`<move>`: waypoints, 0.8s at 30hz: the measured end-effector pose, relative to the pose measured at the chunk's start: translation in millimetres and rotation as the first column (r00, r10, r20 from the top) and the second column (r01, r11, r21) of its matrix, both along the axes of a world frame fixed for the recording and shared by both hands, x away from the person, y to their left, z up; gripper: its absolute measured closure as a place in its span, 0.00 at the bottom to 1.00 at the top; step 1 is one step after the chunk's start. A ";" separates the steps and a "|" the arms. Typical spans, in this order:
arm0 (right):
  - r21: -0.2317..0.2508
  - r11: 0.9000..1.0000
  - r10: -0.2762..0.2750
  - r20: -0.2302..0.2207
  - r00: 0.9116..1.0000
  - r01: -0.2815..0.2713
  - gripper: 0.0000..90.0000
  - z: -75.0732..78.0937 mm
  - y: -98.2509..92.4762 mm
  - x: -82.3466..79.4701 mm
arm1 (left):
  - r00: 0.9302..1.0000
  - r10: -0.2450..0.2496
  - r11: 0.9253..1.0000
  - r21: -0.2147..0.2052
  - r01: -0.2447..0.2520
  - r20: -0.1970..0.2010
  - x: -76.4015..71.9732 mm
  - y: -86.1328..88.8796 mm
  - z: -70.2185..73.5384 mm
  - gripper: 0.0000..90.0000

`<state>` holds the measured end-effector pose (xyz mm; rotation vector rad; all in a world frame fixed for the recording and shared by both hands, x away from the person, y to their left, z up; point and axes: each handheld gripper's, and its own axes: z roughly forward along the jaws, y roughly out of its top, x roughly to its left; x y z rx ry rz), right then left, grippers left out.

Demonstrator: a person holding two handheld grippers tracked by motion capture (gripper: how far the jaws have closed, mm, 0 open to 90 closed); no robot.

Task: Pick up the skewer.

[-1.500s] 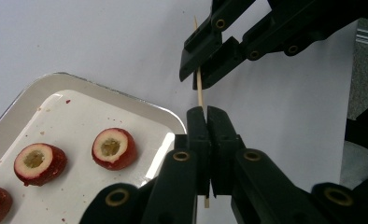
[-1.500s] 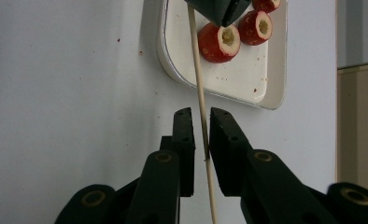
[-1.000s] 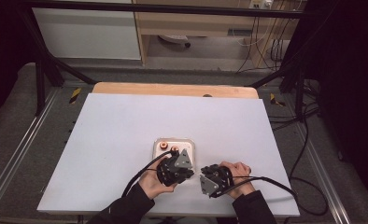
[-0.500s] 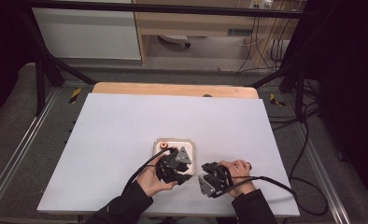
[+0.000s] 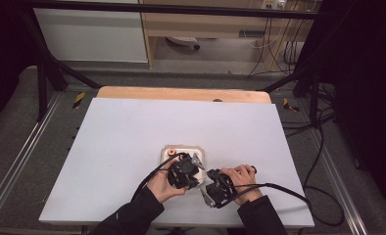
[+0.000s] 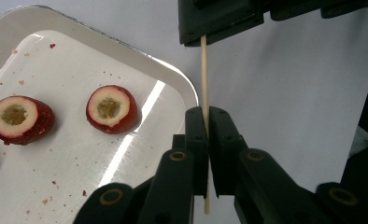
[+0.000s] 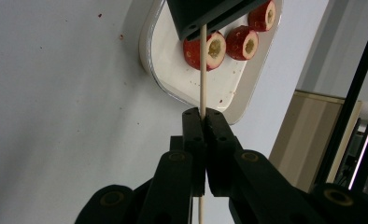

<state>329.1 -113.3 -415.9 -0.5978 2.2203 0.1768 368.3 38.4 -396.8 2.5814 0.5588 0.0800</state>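
1. left gripper (image 5: 193,164) sat right at the near edge of the white tray (image 5: 201,152), same spot as a second before, just shifted a touch.
2. its jaws had popped open a bit half a second earlier and had just been closing again; in the left gripper view (image 6: 205,123) they were pressed tight on the thin wooden skewer (image 6: 203,70).
3. right gripper (image 5: 208,188) hardly moved from the earlier shots, jaws pinched on that same skewer (image 7: 202,65) in the right gripper view (image 7: 202,119).
4. so the stick ran between both grippers, just off the tray's corner.
5. the cored red fruit pieces (image 6: 111,108) lay on the tray (image 6: 102,154), not touching the stick.
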 end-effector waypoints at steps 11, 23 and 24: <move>0.060 0.997 -0.053 -0.024 0.998 0.055 0.85 1.8 -1.7 0.4 | 0.999 0.000 1.000 -0.002 0.000 0.049 -5.3 3.1 -1.1 0.98; 0.460 0.790 -0.283 -0.314 0.906 0.406 0.41 15.9 -35.0 20.6 | 0.992 0.062 0.998 -0.020 -0.060 0.113 -10.9 43.4 -4.8 0.98; 0.478 0.755 -0.305 -0.351 0.885 0.450 0.38 15.6 -37.9 21.9 | 0.990 0.072 0.997 -0.026 -0.070 0.117 -11.4 47.6 -5.5 0.98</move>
